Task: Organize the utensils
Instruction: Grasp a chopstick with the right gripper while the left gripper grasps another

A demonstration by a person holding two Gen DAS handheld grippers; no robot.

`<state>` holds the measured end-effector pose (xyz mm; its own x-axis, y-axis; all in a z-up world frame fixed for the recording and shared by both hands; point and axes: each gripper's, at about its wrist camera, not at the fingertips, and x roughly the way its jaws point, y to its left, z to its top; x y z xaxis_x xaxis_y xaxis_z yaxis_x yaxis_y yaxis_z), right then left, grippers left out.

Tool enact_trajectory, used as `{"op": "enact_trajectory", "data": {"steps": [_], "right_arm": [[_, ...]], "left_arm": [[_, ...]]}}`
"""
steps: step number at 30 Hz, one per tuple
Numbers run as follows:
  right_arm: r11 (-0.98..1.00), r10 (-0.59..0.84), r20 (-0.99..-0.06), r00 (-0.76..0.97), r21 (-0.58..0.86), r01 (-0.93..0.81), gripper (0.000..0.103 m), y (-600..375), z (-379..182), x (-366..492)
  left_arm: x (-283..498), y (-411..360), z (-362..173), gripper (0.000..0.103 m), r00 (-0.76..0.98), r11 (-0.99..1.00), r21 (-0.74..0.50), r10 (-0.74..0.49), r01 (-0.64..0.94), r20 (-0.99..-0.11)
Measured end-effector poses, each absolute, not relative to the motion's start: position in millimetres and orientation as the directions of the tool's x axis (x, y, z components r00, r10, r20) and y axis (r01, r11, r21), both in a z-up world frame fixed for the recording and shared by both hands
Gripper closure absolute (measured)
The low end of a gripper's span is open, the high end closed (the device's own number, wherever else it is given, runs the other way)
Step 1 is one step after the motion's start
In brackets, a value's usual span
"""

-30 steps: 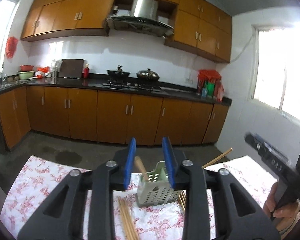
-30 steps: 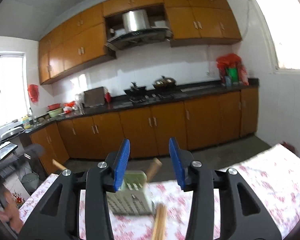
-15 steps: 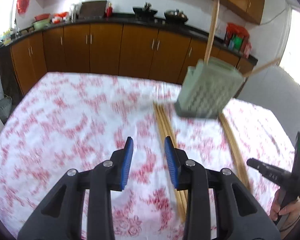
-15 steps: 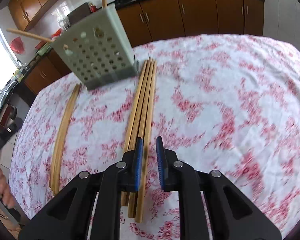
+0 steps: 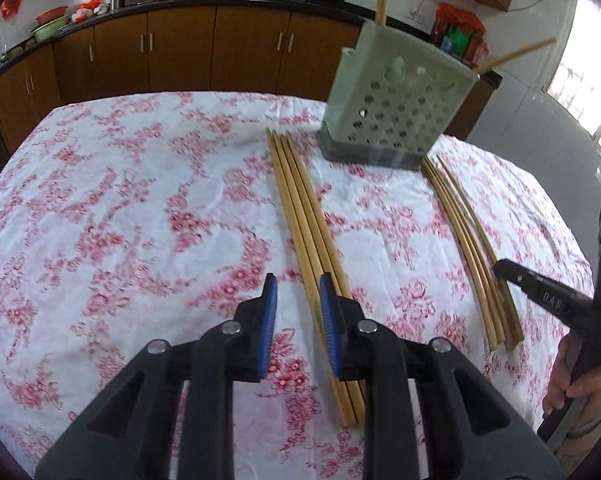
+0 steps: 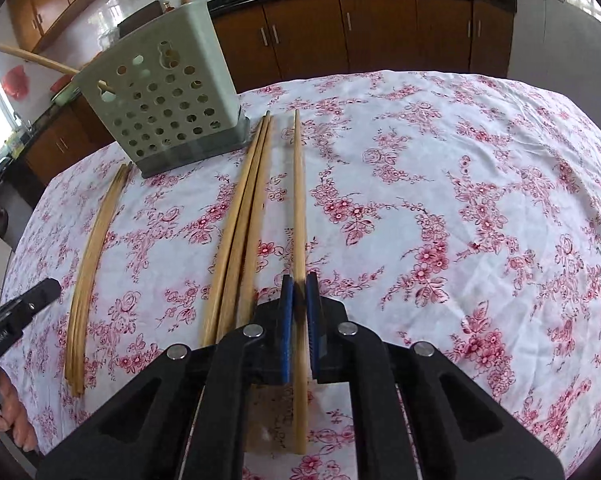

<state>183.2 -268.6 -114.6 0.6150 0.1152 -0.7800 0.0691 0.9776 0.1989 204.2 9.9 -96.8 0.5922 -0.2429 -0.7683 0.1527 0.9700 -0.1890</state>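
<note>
A: Left view: why does the left tool (image 5: 298,312) sit there?
B: Jaws narrowly apart, just closing, holding nothing; its right pad touches the chopstick bundle (image 5: 308,236) lying near the perforated holder (image 5: 396,120).

A: Right view?
B: The right tool (image 6: 299,292) has clamped one chopstick (image 6: 298,200), separated right of its bundle (image 6: 240,232) on the table (image 6: 460,200), presumably for the holder.

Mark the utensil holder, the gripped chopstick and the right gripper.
utensil holder (image 6: 168,112), right wrist view, perforated front wall.
gripped chopstick (image 6: 298,208), right wrist view, mid shaft.
right gripper (image 6: 299,284), right wrist view, between the fingertips.

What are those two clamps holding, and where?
The right gripper pinches one chopstick near its thick end. The left gripper holds nothing.
</note>
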Motion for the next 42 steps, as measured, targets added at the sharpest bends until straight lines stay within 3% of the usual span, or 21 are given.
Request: {"op": "enact_trajectory", "data": {"steps": [17, 20, 24, 31, 42], "right_arm": [[0.988, 0.091, -0.781, 0.618, 0.146, 0.040, 0.095, -264.1, -113.7, 174.2], [0.990, 0.086, -0.777, 0.624, 0.134, 0.031, 0.095, -261.4, -113.8, 172.5], [0.994, 0.055, -0.772, 0.633, 0.102, 0.037, 0.095, -263.1, -113.5, 175.8], [0.989, -0.029, -0.765, 0.644, 0.074, 0.132, 0.095, -292.1, -113.3, 188.2], [0.988, -0.023, -0.754, 0.656, 0.082, 0.129, 0.094, -297.0, -113.2, 189.8]], "left_arm": [[205.9, -7.2, -110.6, 0.085, 0.577, 0.982, -0.109, -0.178, 0.152, -0.797], [207.9, -5.2, -111.2, 0.094, 0.584, 0.986, -0.099, -0.159, 0.133, -0.796], [216.8, 6.4, -110.6, 0.095, 0.587, 0.992, -0.073, -0.120, 0.103, -0.801], [228.9, 51.1, -109.9, 0.093, 0.596, 0.997, -0.074, -0.061, 0.003, -0.801], [227.3, 64.0, -110.8, 0.092, 0.623, 0.994, -0.105, -0.076, -0.010, -0.779]]}}
